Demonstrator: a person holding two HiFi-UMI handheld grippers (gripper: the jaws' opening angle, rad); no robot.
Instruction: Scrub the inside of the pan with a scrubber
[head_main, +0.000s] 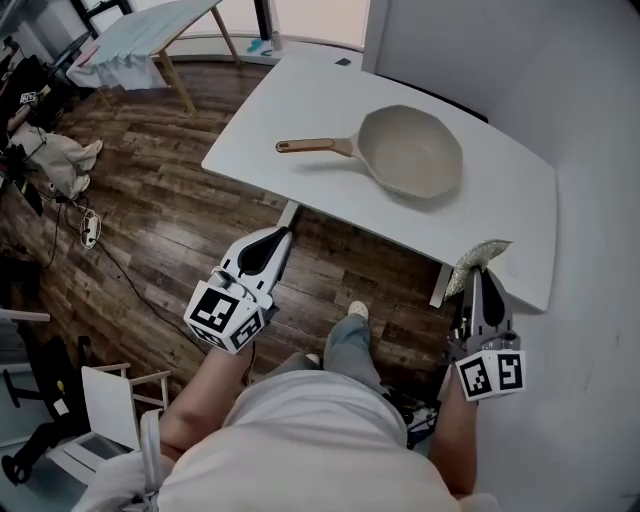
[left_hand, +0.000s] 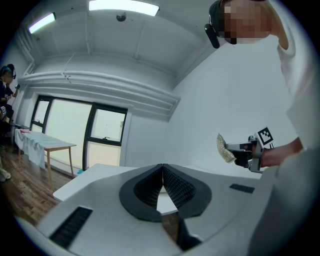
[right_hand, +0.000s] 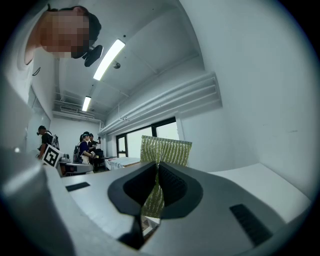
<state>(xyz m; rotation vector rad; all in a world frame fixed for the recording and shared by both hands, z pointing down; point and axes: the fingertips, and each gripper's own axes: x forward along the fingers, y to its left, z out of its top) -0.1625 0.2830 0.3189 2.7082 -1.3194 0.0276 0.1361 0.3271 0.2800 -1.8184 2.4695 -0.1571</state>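
Pan (head_main: 412, 152) is seen on the bench (head_main: 300, 120) in the head view, not yet reached. Left gripper view: the left gripper (left_hand: 162, 172) is pressed together, empty; the handle (head_main: 312, 146) should be steadied first. Right gripper view: the scrubber (right_hand: 162, 150) is pinched by the right gripper (right_hand: 156, 167), to be laid flat inside.

The person wears a white short-sleeved shirt (head_main: 330, 440), grey-blue trousers (head_main: 352, 345) and a pale shoe (head_main: 357, 311). The left gripper (head_main: 284, 234) has a white shell with a black centre, and the right gripper (head_main: 480, 275) is dark grey. The left cube (head_main: 225, 318) and right cube (head_main: 490, 374) are white with black square markers. The pads (left_hand: 175, 187) are black and ribbed.
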